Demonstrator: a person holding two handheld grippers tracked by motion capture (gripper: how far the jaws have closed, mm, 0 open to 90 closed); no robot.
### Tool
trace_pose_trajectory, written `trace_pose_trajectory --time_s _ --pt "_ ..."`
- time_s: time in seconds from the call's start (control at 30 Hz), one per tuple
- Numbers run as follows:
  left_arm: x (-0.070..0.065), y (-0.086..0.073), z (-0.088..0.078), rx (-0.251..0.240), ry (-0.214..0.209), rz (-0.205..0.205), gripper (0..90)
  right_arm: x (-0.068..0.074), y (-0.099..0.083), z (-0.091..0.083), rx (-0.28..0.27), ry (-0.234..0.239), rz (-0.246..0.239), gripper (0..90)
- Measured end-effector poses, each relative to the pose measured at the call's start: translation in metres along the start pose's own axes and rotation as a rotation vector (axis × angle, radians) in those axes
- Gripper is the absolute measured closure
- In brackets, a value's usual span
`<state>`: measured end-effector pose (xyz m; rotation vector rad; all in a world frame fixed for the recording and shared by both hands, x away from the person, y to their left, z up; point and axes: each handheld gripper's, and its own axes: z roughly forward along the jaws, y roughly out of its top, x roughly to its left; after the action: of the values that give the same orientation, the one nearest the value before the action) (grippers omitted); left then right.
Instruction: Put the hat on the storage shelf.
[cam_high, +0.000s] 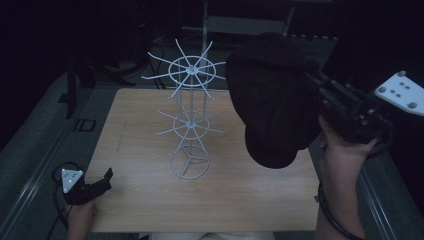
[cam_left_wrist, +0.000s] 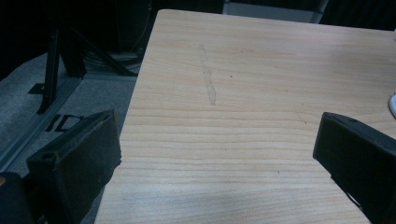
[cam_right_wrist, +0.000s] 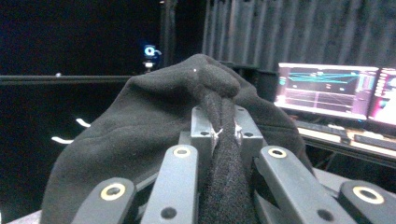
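step: right gripper (cam_high: 312, 82) clamping black hat (cam_high: 270, 100), upper right, carrying | left gripper (cam_high: 102, 182) idling open, lower left | next: probably hanging it on rack (cam_high: 190, 70) prong

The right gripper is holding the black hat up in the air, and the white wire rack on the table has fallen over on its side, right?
Not quite. The white wire rack stands upright on the table, as the high view shows. The rest is right: the right gripper is shut on the black hat, holding it up in the air.

Black grippers (cam_high: 312, 82) w/ grey triangular plates, trailing black cables, bare forearms.
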<state>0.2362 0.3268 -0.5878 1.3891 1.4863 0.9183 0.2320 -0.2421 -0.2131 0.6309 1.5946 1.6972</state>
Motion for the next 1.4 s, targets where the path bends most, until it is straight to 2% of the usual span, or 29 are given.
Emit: trace_pose_trajectory --time_s 0.1,0.13,0.17,0.27,0.3,0.47,0.53,0.63,0.77,0.8,0.93,1.17,1.4 --pt "0.0 0.0 0.0 0.0 0.0 0.0 1.4 0.012 0.0 0.009 0.014 0.035 -0.016 82.3" --pt "0.0 0.0 0.0 0.0 0.0 0.0 1.5 0.012 0.0 0.009 0.014 0.035 -0.016 82.3" --pt "0.0 0.0 0.0 0.0 -0.001 -0.001 1.4 0.02 0.0 0.015 0.016 0.063 -0.028 82.3" --pt "0.0 0.0 0.0 0.001 -0.001 -0.001 1.5 0.028 0.0 0.021 0.021 0.086 -0.035 82.3" --pt "0.0 0.0 0.0 0.0 -0.002 0.0 1.5 0.036 0.001 0.026 0.021 0.107 -0.046 82.3" --pt "0.0 0.0 0.0 0.004 -0.002 -0.003 1.5 0.053 0.003 0.037 0.03 0.141 -0.087 82.3" --pt "0.001 0.0 0.0 0.002 -0.003 -0.004 1.4 0.057 0.0 0.041 0.051 0.153 -0.1 82.2" --pt "0.001 0.0 0.0 0.002 -0.003 -0.004 1.4 0.061 -0.009 0.049 0.096 0.175 -0.106 82.2" --pt "0.001 0.0 0.0 0.001 -0.001 -0.007 1.5 0.063 -0.02 0.053 0.126 0.194 -0.11 82.1" --pt "0.001 0.0 0.0 0.003 -0.001 -0.006 1.5 0.065 -0.028 0.056 0.143 0.202 -0.104 82.1" --pt "0.001 0.0 0.0 0.005 0.001 -0.007 1.4 0.063 -0.042 0.059 0.168 0.235 -0.082 81.9" --pt "0.001 0.0 0.0 0.004 0.0 -0.008 1.5 0.061 -0.063 0.062 0.184 0.257 -0.044 81.6" --pt "0.001 0.0 0.0 0.003 -0.001 -0.01 1.4 0.062 -0.083 0.064 0.209 0.278 -0.031 79.0"
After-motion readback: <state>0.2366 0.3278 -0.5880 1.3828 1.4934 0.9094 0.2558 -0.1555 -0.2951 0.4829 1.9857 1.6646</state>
